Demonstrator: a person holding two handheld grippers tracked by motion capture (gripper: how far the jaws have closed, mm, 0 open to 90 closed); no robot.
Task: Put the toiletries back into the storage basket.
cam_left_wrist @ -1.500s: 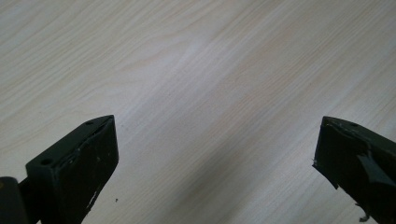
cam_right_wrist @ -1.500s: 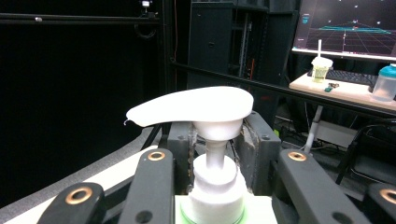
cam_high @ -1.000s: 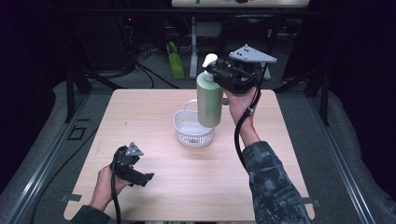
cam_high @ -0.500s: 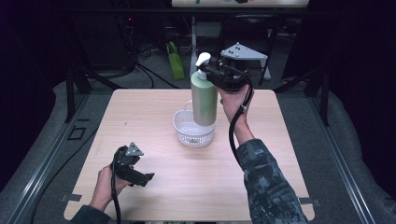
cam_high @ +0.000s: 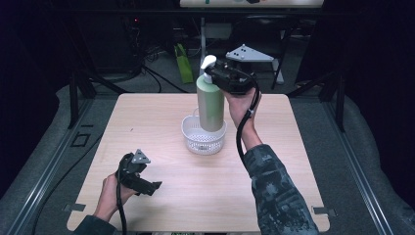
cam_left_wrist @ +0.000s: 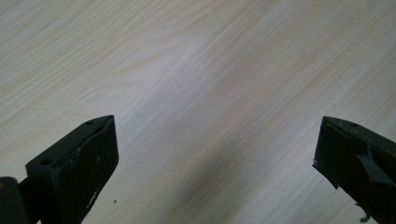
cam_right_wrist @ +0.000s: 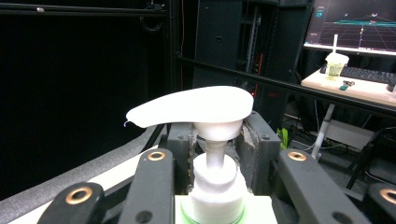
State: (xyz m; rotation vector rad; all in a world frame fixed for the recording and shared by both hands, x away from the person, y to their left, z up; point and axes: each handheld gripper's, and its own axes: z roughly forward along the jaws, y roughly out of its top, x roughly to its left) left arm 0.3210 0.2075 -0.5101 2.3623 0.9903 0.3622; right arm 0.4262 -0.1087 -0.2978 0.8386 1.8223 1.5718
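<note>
A: The right gripper [cam_high: 226, 78] is clamped on the neck of the tall pale-green plastic pump bottle with the white dispenser head [cam_high: 210, 100]. The right gripper view looks along the jaws, which are closed on the white collar just under the pump spout [cam_right_wrist: 194, 109]. The bottle stands upright with its base in, or just above, the small white perforated plastic basket [cam_high: 203, 137] at the centre of the light wooden table [cam_high: 147, 122]. From above I can't tell whether the base is touching the basket floor.

B: And the left gripper [cam_high: 139, 178]?

A: It sits low at about 7 o'clock from the basket, well apart from it. Its jaws are spread wide over bare wood, with nothing between them.

B: What are the risks?

A: In my judgement the main one is toppling. The bottle is tall, the basket is shallow and light, and the grip is high on the neck. If the jaws let go before the base is seated, or while the bottle is tilted, it could tip over the rim and pull the basket with it.

B: Anything else?

A: The basket is not held. A sideways push from the bottle could slide it toward 9 o'clock. The grip could also slip on the narrow collar, or press the pump head and release soap. Steadying the basket with the left gripper would help.
</note>
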